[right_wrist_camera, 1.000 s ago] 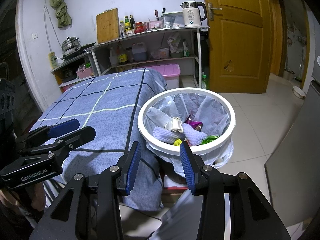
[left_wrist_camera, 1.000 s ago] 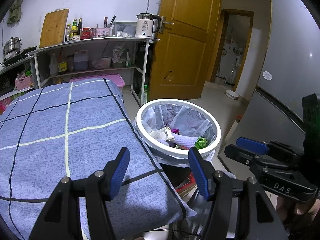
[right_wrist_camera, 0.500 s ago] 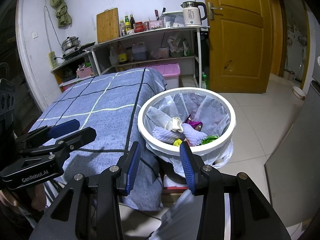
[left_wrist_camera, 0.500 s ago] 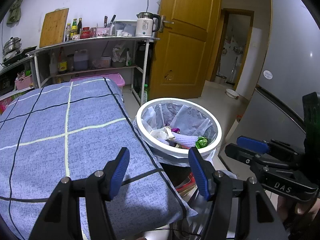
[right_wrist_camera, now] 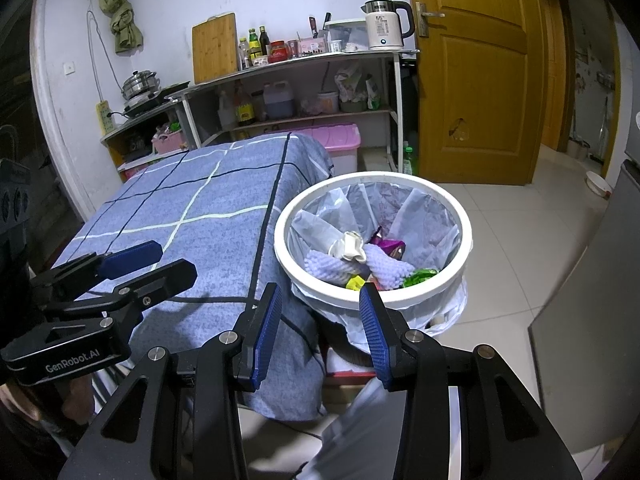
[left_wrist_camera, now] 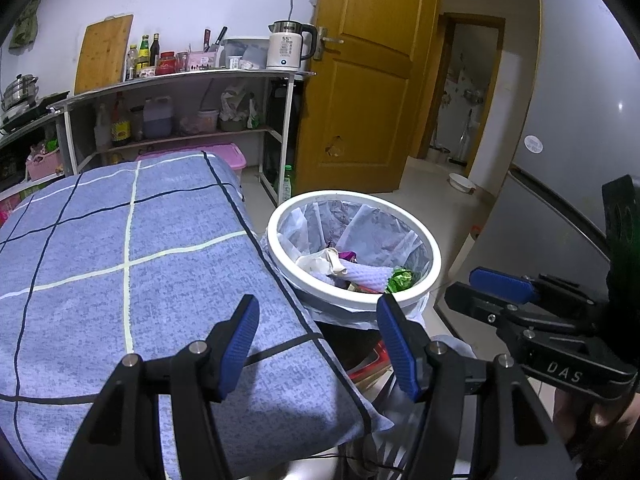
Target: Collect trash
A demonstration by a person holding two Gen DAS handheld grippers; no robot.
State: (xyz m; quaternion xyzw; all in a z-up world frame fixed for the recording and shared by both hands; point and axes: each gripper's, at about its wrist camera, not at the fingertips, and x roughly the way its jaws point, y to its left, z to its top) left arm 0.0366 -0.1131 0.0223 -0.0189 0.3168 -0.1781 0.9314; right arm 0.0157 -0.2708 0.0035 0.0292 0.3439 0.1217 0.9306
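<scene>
Bin [right_wrist_camera: 460,216] base hidden behind its liner and the cloth [right_wrist_camera: 208,216] edge. Trash [right_wrist_camera: 360,256] at the bottom buried under the top pieces. Kettle [left_wrist_camera: 286,46] label too small to read (just "55").

A blue checked cloth [right_wrist_camera: 200,216] is spread over a table beside a metal shelf rack [right_wrist_camera: 304,60]. On the rack's top a white electric kettle [right_wrist_camera: 386,24], a wooden cutting board [right_wrist_camera: 214,48] leaned against the wall, and several bottles [right_wrist_camera: 254,46] are seen. A pink storage box [right_wrist_camera: 336,140] is set under the rack. A yellow wooden door [right_wrist_camera: 472,72] is seen to the right, closed. A steel pot [right_wrist_camera: 138,82] is placed on a lower counter.
</scene>
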